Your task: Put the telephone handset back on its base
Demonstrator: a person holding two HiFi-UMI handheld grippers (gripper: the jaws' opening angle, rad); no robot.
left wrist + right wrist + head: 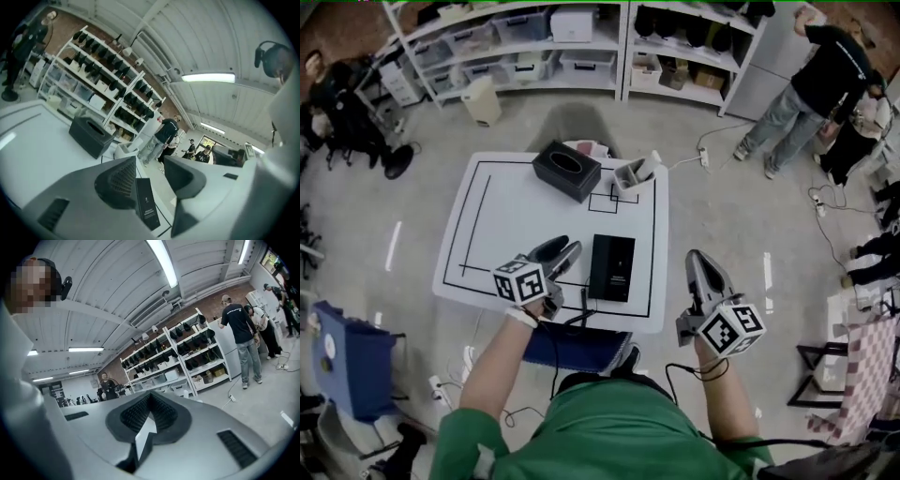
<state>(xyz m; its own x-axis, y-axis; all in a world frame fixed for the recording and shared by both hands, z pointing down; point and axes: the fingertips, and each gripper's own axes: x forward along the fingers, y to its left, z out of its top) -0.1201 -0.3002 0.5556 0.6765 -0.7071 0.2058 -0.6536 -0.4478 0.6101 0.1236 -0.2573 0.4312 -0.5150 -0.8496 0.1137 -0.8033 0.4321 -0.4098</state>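
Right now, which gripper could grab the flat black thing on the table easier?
Probably left. The left gripper is open, over the table beside the flat black thing. The right gripper is shut, out past the table's right edge.

Your black telephone [611, 267] lies flat on the white table [487, 234], near its front edge. It shows as one slim rectangular slab.

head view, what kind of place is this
Likely a lab or workshop storeroom: a white table marked with black lines, open shelving full of bins and boxes, and a power strip with cables on the bare floor.
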